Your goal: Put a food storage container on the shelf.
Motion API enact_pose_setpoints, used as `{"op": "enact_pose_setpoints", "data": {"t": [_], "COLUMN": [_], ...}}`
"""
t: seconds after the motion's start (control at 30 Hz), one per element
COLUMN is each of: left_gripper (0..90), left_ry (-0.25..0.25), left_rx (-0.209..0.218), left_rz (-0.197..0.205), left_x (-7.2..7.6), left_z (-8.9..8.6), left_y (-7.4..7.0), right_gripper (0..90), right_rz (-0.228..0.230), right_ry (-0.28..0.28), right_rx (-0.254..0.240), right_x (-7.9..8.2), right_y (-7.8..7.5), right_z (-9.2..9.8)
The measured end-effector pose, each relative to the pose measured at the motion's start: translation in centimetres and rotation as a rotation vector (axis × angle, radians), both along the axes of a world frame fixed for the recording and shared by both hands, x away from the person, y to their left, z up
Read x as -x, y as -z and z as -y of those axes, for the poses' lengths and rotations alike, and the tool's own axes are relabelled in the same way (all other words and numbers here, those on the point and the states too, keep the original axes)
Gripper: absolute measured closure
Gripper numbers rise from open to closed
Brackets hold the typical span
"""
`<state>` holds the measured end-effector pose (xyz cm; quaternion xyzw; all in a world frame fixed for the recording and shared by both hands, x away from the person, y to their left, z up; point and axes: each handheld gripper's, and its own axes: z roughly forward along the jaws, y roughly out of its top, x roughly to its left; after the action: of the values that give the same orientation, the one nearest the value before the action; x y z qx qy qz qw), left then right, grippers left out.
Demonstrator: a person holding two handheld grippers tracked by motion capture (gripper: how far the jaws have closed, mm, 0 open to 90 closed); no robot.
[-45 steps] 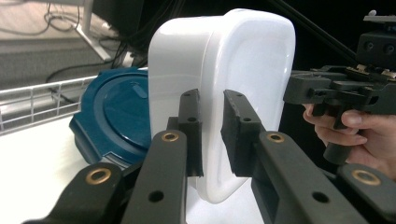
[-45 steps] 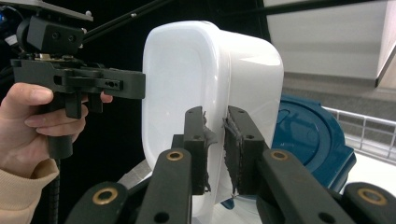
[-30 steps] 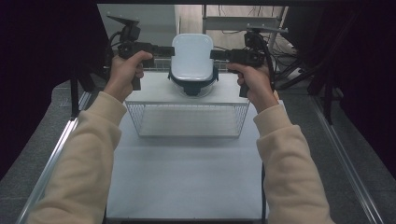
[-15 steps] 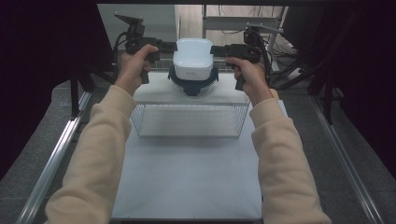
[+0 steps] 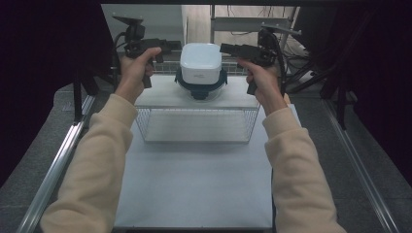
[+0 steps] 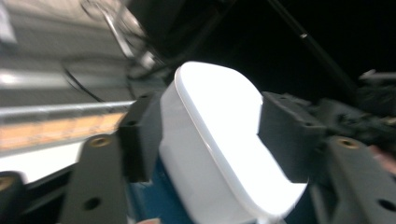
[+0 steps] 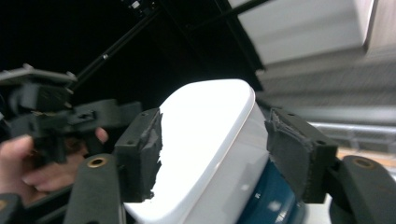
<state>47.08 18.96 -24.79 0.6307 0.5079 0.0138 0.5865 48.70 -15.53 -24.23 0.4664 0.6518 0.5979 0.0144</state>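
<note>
A container with a white lid and a dark blue base stands on the white top of a wire rack. My left gripper is at its left end and my right gripper at its right end, both level with the lid. In the left gripper view the white lid lies between my open gripper's pads. The right gripper view has the lid between that gripper's spread pads, with blue base below. Whether any pad touches is unclear.
The wire rack's front mesh faces me, with a white table surface before it. Metal rails run along both table sides. Cables and a frame sit behind the rack. The other hand and gripper appear beyond the lid.
Both hands rose and then drew slightly outward from the container. The container sank a little in the view and now rests on the rack top.
</note>
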Motion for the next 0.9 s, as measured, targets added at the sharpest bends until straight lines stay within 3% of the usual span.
{"op": "enact_pose_setpoints", "data": {"t": [0.03, 0.07, 0.1, 0.13, 0.27, 0.4, 0.5, 0.6, 0.7, 0.9], "left_gripper": [35.8, 34.0, 33.2, 32.0, 30.0, 29.3, 29.0, 28.7, 28.4, 28.2], "left_ry": [-0.005, -0.002, 0.015, 0.02, -0.005, 0.025, 0.05, 0.074, 0.088, 0.084], "left_rx": [-0.025, -0.018, 0.006, 0.002, -0.132, -0.187, -0.26, -0.302, -0.326, -0.341], "left_rz": [0.046, 0.065, 0.077, 0.089, 0.165, 0.202, 0.231, 0.233, 0.217, 0.166], "left_x": [1.0, 1.6, 2.6, 3.2, 7.1, 11.0, 14.3, 16.7, 18.8, 20.5], "left_z": [-0.2, -0.4, -0.8, -1.0, -1.5, -2.2, -2.2, -2.2, -2.3, -2.7], "left_y": [-0.2, -0.2, 0.1, 0.3, 2.0, 4.6, 7.2, 10.1, 13.1, 16.8], "right_gripper": [34.2, 33.9, 33.2, 32.5, 30.5, 29.5, 29.3, 28.9, 28.7, 28.3], "right_rz": [0.023, 0.072, 0.092, 0.121, 0.196, 0.256, 0.293, 0.32, 0.314, 0.291], "right_ry": [-0.002, -0.004, -0.009, -0.022, -0.053, -0.078, -0.1, -0.118, -0.139, -0.15], "right_rx": [0.02, 0.053, 0.069, 0.086, 0.16, 0.226, 0.26, 0.288, 0.298, 0.315], "right_x": [0.4, 1.3, 1.8, 2.7, 5.8, 9.0, 11.3, 13.9, 15.8, 18.4], "right_y": [-0.2, -0.5, -0.5, -0.5, 0.5, 2.0, 3.5, 6.0, 8.5, 12.1], "right_z": [0.2, 0.6, 0.9, 1.2, 2.4, 3.7, 4.5, 5.2, 5.5, 6.0]}}
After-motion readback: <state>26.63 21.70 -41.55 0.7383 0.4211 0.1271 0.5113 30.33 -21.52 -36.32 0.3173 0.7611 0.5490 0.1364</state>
